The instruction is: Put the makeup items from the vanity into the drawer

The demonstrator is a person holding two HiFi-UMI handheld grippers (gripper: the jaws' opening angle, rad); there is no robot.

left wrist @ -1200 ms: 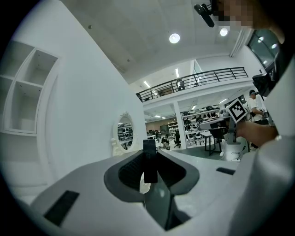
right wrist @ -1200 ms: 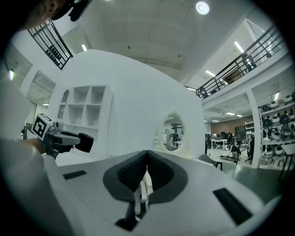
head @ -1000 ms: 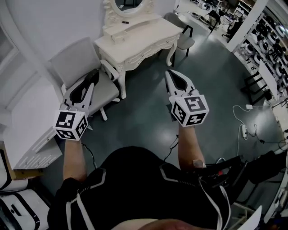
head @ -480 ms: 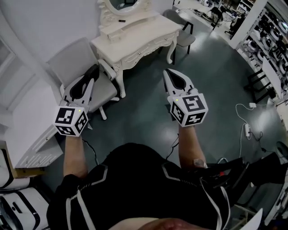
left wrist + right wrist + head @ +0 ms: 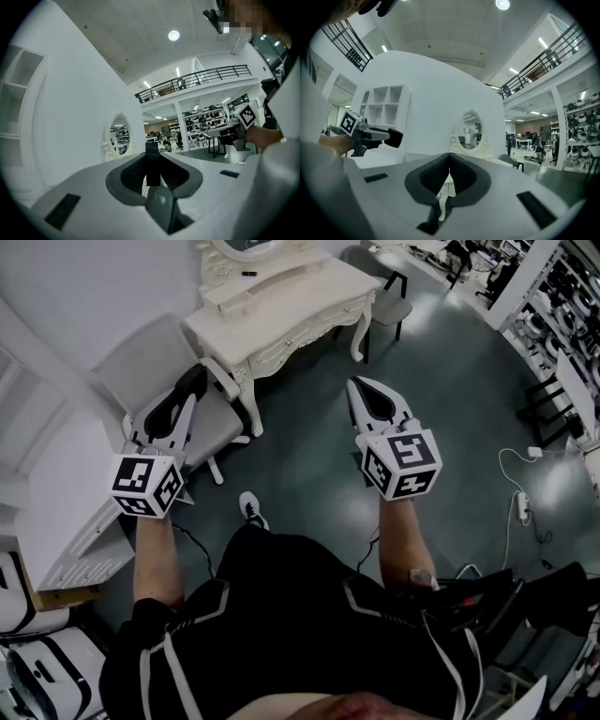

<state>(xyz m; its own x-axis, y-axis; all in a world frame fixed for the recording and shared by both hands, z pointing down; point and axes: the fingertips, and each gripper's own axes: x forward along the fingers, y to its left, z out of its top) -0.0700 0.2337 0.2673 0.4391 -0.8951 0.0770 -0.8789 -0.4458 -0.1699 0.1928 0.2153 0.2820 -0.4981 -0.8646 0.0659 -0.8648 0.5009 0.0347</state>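
The cream vanity (image 5: 298, 306) with its oval mirror (image 5: 251, 247) stands at the top of the head view, well ahead of both grippers. A small dark item (image 5: 248, 274) lies on its raised back shelf. My left gripper (image 5: 194, 381) hangs over a white chair and is shut on a small black item (image 5: 152, 168), which shows as a black block (image 5: 393, 138) at its tip in the right gripper view. My right gripper (image 5: 360, 384) is shut with nothing in it, above the bare dark floor. Its tips (image 5: 450, 155) meet. The vanity's front drawers look closed.
A white chair (image 5: 155, 362) stands left of the vanity, a grey stool (image 5: 389, 307) to its right. White shelving (image 5: 56, 512) lines the left wall. Cables and a power strip (image 5: 522, 507) lie on the floor at the right. The person's shoe (image 5: 251, 510) shows below.
The person has stepped forward: a shoe has come into view and the vanity has slid up and left in the head view. Both grippers keep their pose and grip.
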